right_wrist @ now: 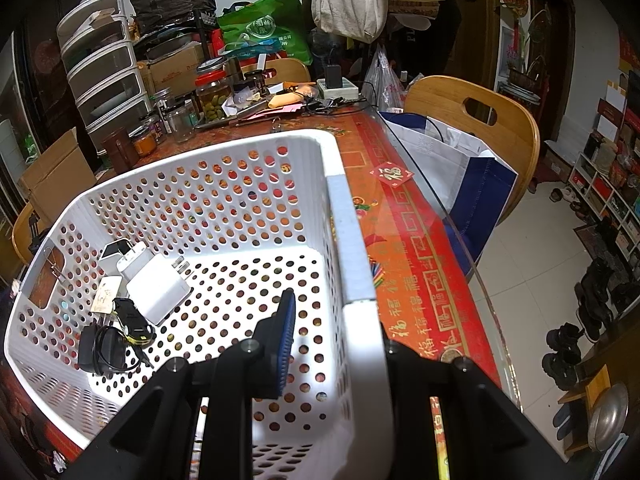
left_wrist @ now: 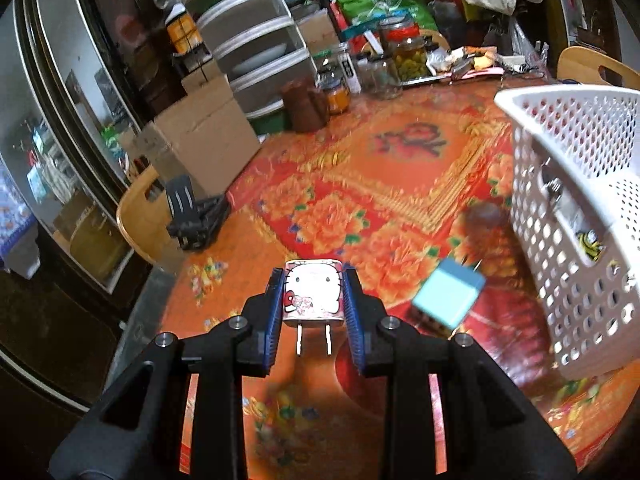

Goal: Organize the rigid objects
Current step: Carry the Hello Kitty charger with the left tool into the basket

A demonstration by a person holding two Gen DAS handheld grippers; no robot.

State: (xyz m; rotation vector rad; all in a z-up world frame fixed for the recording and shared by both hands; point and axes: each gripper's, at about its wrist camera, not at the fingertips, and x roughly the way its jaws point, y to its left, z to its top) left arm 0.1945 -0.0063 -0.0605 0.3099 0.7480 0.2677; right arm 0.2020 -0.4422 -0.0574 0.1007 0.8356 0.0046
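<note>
Left fingers [left_wrist: 280,300] pinch one cat-printed charger [left_wrist: 313,294]; right fingers [right_wrist: 286,320] clamp one white basket's [right_wrist: 360,240] rim.

Glossy printed plastic on the cat-face charger [left_wrist: 313,295], with two bright metal prongs. Ribbed blue rubbery pads [left_wrist: 275,312] on matt black plastic tongs [left_wrist: 314,314], small shiny metal pins at the joints. Smooth matt pale-blue plastic on the cube charger [left_wrist: 448,298], blurred. Perforated white plastic, slightly glossy, on the basket [right_wrist: 352,240]; inside, smooth white plastic on the square charger [right_wrist: 158,286], matt black plastic on the adapter [right_wrist: 94,350]. Glossy floral cover under a clear glass sheet on the bench [right_wrist: 420,264]. Smooth varnished wood on the far right chair [right_wrist: 480,128]. Matt brown cardboard on the far left box [left_wrist: 208,136].
</note>
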